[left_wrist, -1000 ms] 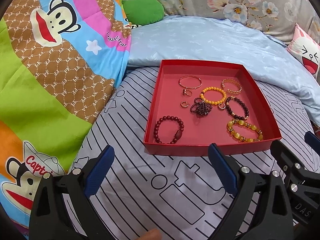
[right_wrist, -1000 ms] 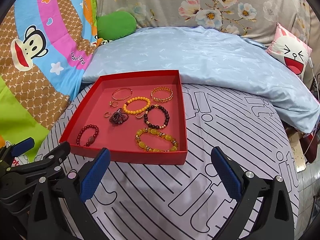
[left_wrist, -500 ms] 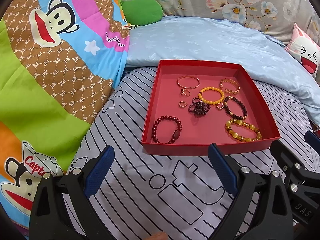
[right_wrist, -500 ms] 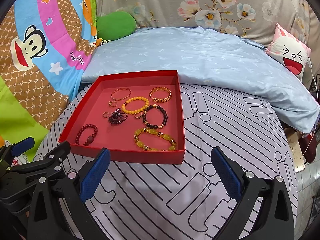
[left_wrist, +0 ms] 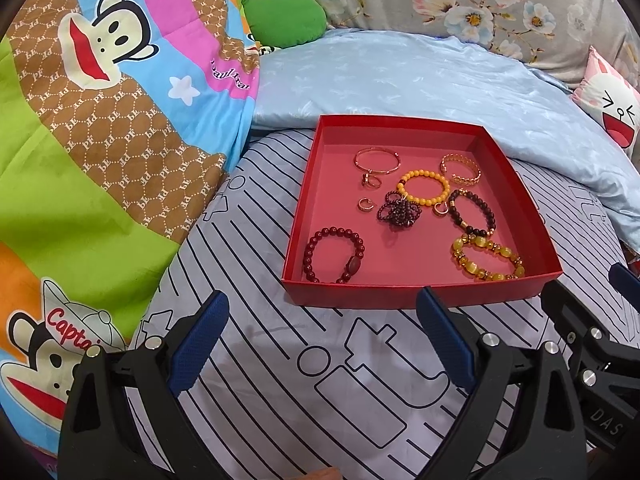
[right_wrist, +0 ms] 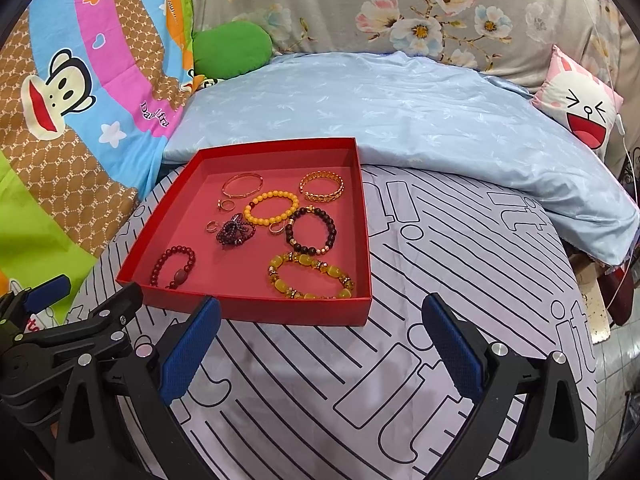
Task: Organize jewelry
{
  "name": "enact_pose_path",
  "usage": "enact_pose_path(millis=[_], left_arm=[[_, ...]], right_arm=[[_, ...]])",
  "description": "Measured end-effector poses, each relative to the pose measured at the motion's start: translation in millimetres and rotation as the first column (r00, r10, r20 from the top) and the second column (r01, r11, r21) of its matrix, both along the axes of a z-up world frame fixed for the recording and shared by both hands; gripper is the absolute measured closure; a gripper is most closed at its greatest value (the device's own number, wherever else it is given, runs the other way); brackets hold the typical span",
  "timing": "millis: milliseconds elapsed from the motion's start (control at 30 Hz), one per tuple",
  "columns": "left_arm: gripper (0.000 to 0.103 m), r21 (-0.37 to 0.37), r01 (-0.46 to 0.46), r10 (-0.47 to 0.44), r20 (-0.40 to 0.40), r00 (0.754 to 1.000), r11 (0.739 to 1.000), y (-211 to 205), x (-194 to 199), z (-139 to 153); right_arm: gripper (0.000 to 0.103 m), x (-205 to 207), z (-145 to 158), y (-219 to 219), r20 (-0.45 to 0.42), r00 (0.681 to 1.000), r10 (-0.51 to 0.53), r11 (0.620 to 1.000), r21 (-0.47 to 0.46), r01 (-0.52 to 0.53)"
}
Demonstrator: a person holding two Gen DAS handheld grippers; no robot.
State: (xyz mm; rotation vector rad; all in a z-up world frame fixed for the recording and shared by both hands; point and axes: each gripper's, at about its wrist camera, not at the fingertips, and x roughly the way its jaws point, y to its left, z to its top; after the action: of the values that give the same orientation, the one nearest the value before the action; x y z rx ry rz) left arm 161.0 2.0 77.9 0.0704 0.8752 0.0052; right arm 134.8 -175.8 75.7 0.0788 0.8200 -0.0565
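Both grippers, left [left_wrist: 322, 334] and right [right_wrist: 320, 338], hung empty with jaws spread before my tray [right_wrist: 256, 312]; I judged the tangled beads [right_wrist: 236, 232] needed a slow pinch.

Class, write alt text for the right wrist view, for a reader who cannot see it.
A red tray of bracelets and rings sits on a striped sheet, with a blue quilt behind it. The right tool is open and empty in front; the left tool shows at the left edge.
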Motion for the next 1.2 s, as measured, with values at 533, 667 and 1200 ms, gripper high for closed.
enact_pose_path(millis=[533,667,1200], left_arm=[[0.013,-0.004,0.000,0.000,-0.006,1.000,1.000,-0.5,-0.2,-2.8],[0.013,-0.011,-0.001,0.001,-0.013,1.000,1.000,-0.2,0.2,-4.1],[0.013,-0.001,-0.009,0.009,-0.003,1.000,1.000,-0.3,-0.2,-2.9]], right_arm=[[0.006,0.0,-0.2,0.2,-0.001,1.000,0.000,1.000,0.002,0.000],[0.006,-0.1,-1.0,1.0,-0.002,1.000,0.000,1.000,0.002,0.000],[0.006,-3.6,-5.0,5.4,-0.007,1.000,-0.003,1.000,0.003,0.003]])
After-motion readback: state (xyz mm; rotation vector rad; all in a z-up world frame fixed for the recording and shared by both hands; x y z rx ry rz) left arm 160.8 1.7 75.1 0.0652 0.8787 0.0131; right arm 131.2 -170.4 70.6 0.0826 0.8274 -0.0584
